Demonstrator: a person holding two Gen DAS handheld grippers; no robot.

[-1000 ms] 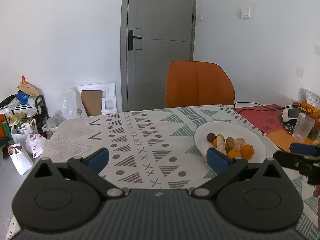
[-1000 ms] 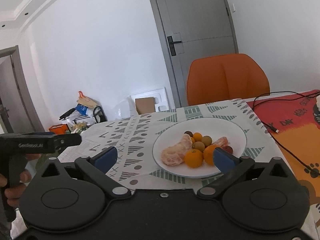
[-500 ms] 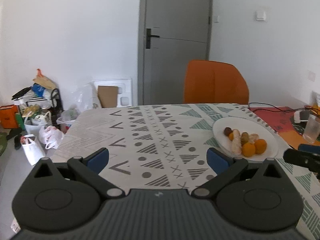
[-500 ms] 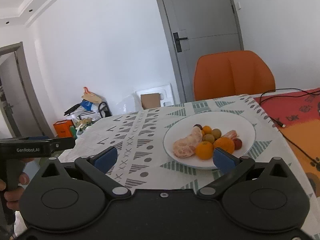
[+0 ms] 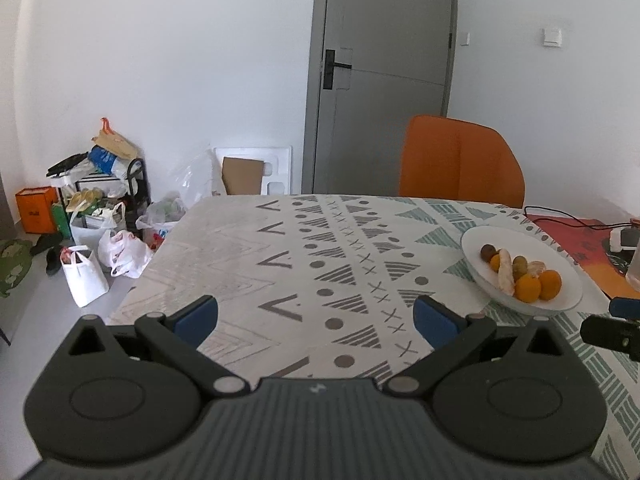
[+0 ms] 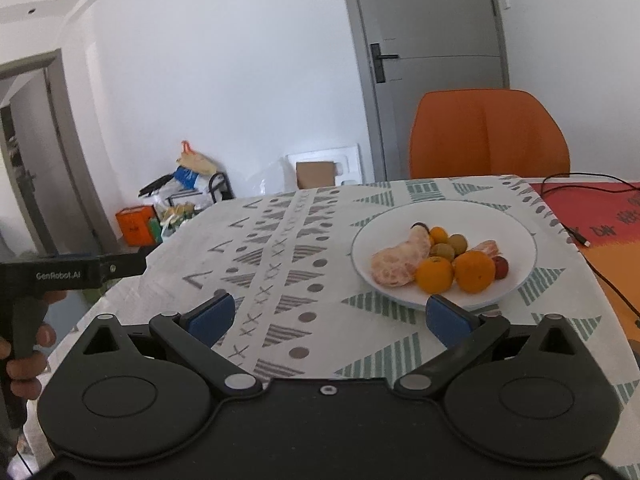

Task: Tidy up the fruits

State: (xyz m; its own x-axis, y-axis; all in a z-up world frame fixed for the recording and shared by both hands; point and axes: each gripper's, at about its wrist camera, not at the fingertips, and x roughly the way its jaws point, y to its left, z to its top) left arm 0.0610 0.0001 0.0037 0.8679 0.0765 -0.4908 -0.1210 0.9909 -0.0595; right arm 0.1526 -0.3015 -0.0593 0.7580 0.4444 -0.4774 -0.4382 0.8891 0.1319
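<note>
A dark fruit (image 6: 420, 225) is mostly hidden behind the peeled citrus piece (image 6: 402, 258); it may be a grape. The clear cup (image 5: 634, 270) is cut by the left view's edge. The right gripper's blue finger (image 6: 450, 322) covers part of the white plate's (image 6: 516, 224) near rim.

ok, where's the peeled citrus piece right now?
On the white plate, at the left of the fruit pile in the right wrist view: the peeled citrus piece lies against the nearer orange, ahead of the open right gripper.

A matt patterned cloth (image 6: 288, 264) covers the counter; the round white plate (image 6: 516, 236) looks glossy and smooth, like glazed ceramic. The orange citrus fruits (image 6: 474, 272) show dimpled, faintly shiny skin.
</note>
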